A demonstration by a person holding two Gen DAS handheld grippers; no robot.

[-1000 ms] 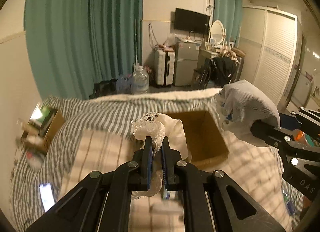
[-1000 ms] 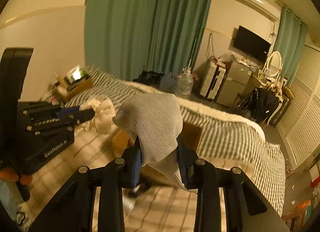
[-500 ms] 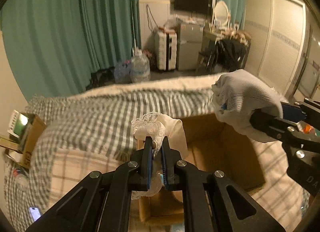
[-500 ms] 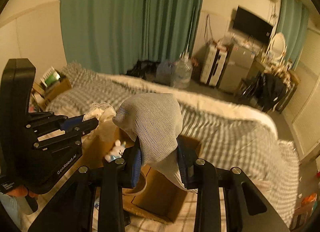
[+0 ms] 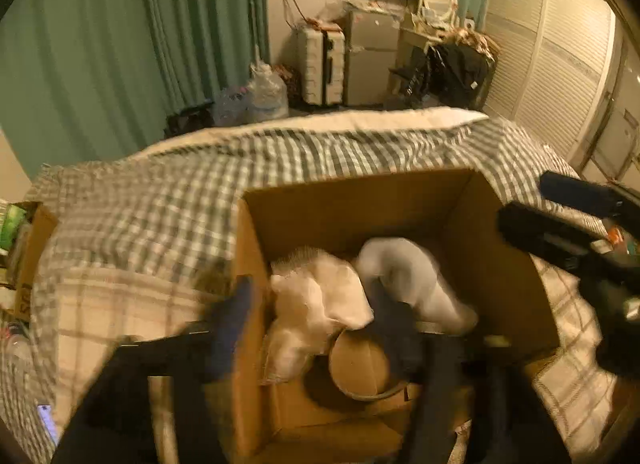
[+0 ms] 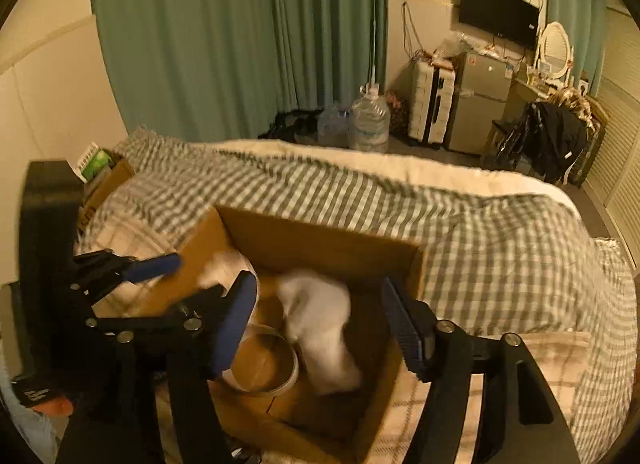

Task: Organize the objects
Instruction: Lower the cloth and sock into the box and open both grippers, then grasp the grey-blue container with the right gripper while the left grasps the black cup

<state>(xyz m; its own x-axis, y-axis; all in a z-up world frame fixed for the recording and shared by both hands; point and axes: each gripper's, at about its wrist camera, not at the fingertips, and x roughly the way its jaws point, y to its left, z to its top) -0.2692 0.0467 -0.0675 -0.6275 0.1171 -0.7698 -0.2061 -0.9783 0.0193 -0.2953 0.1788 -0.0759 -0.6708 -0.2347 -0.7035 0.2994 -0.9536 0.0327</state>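
Both tools (image 5: 316, 320) (image 6: 320, 320) gape empty over the box (image 5: 360, 199); two blurred socks (image 5: 412, 276), seemingly inside.

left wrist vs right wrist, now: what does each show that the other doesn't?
Left wrist only: a lit phone on the bed's near left, and the cream cloth in full beside the white one.

Right wrist only: the whole tape ring on the box floor, and the cream cloth just a sliver at the left wall.

Both: open cardboard box on the checked bedding, white cloth inside, left gripper and right gripper open and empty.
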